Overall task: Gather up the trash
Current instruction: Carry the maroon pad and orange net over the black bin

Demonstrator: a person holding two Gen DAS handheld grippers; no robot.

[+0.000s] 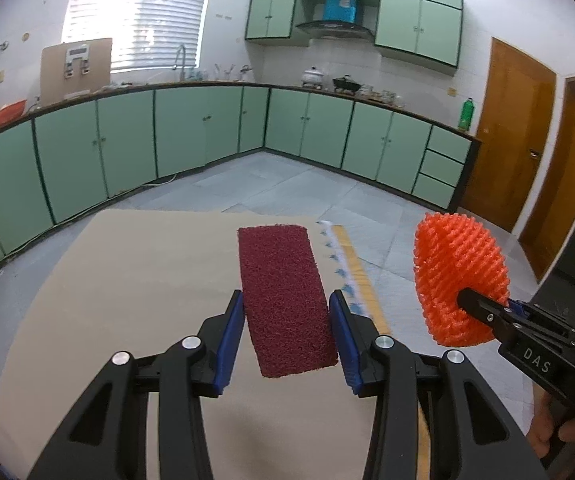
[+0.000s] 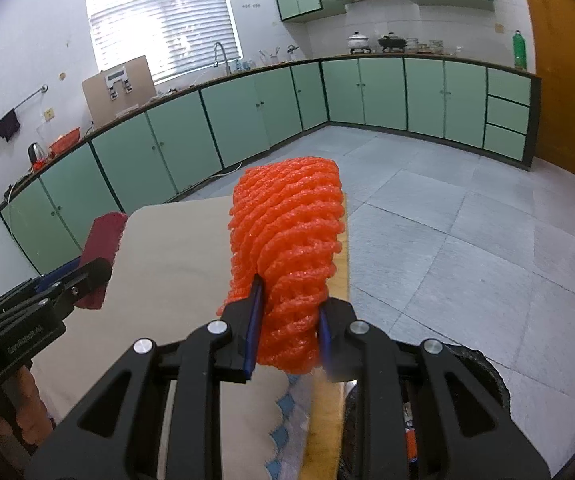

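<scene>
The left gripper (image 1: 286,332) has its fingers (image 1: 231,344) clamped on the sides of a dark red scouring pad (image 1: 283,300), gripped near its near end so that most of the pad juts forward, clear above the beige tabletop (image 1: 127,280). The right gripper (image 2: 287,328) is closed tight on an orange foam fruit net (image 2: 287,248), its fingers (image 2: 254,320) squeezing the net's lower end so the soft mesh bulges up and forward beyond them. In the left wrist view the net (image 1: 461,276) hangs off past the tabletop's right edge, over the grey tiled floor (image 1: 287,188), while the pad sits over the tabletop itself, so the two pieces of trash are well apart and not touching. Each piece is held by one end, probably because that leaves the bulk free to drop cleanly once the fingers part. A dark round rim (image 2: 487,376) shows low in the right wrist view just beside the tabletop, perhaps a bin, though too little of it shows to be sure; the net is held nearer to it than the pad. Judging by both pieces being lifted and none visible on the tabletop, the picking up seems done and the carrying to a container remains. A person's hand (image 1: 543,432) shows under the right gripper.
</scene>
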